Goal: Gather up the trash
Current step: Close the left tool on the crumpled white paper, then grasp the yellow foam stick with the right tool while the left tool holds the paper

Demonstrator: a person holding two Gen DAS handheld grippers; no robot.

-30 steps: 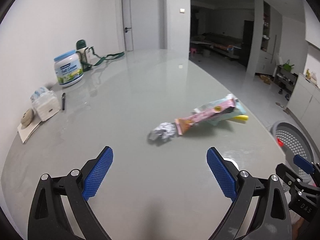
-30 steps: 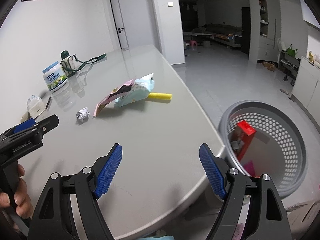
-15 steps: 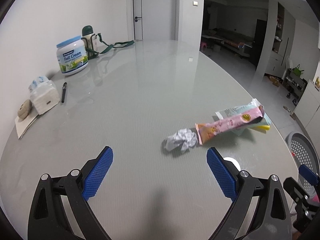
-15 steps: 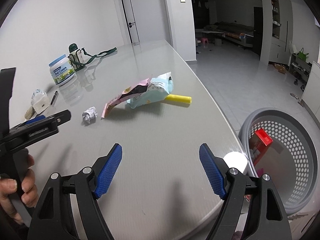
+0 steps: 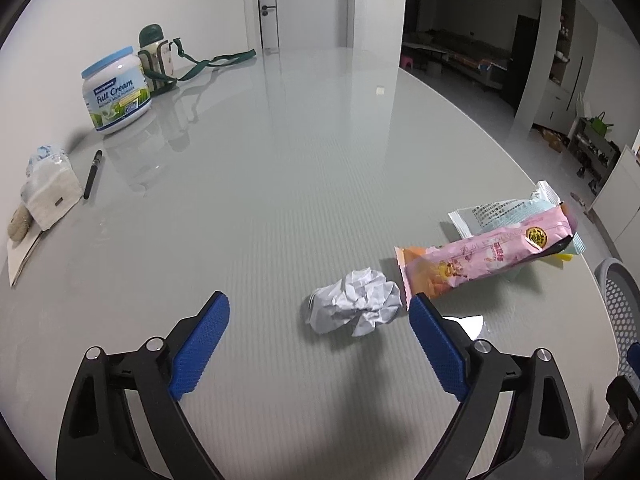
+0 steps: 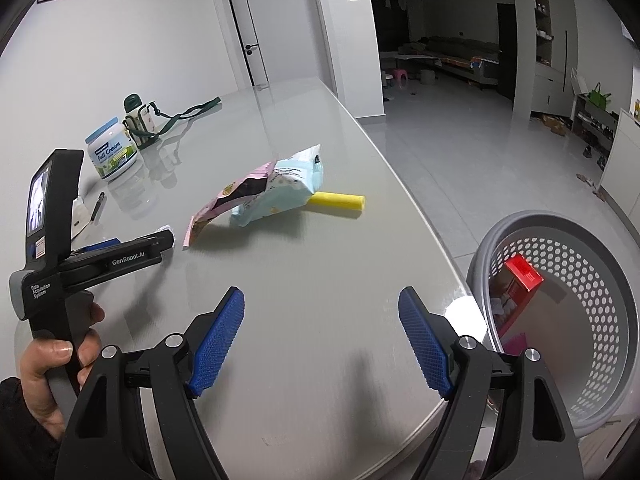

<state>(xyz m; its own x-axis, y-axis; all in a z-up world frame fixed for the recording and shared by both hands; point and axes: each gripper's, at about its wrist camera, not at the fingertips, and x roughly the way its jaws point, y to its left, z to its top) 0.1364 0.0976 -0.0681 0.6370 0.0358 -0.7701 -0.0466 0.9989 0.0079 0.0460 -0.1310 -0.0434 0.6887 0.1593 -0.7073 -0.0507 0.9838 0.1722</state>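
Left wrist view: left gripper [image 5: 318, 344] tilted down over grey bench [image 5: 280, 184], jaws wide apart but just been closing a little, nothing between them yet. Crumpled paper ball [image 5: 356, 306] lay on the bench just ahead of the fingertips, nearer the right-hand finger, not touched. Pink wrapper [image 5: 484, 258] just beside the paper ball on its far right, almost touching; pale blue packet [image 5: 496, 210] behind and partly under the wrapper; tip of yellow tube [image 5: 566, 257] poking out past the wrapper.

Right wrist view: right gripper [image 6: 322, 344] also spread wide, empty, held over bare bench well on the near side of the paper ball. Grey perforated basket [image 6: 600, 304] stood off the bench edge, well to the right of the paper ball, red box [image 6: 522, 274] already inside. Person's hand [image 6: 52, 364] seen on the left tool's handle.

Milk powder tub [image 5: 116, 92], bottle with green strap [image 5: 154, 58], pen [image 5: 93, 174] far left of the paper ball: judged not trash.

Step in hand, by judgement: approach to pick up the paper ball. Next move called for: shifting slightly toward the wrapper side to centre the ball, lowering to bench level, closing gently. Risk noted: right-hand finger catching the wrapper's end.
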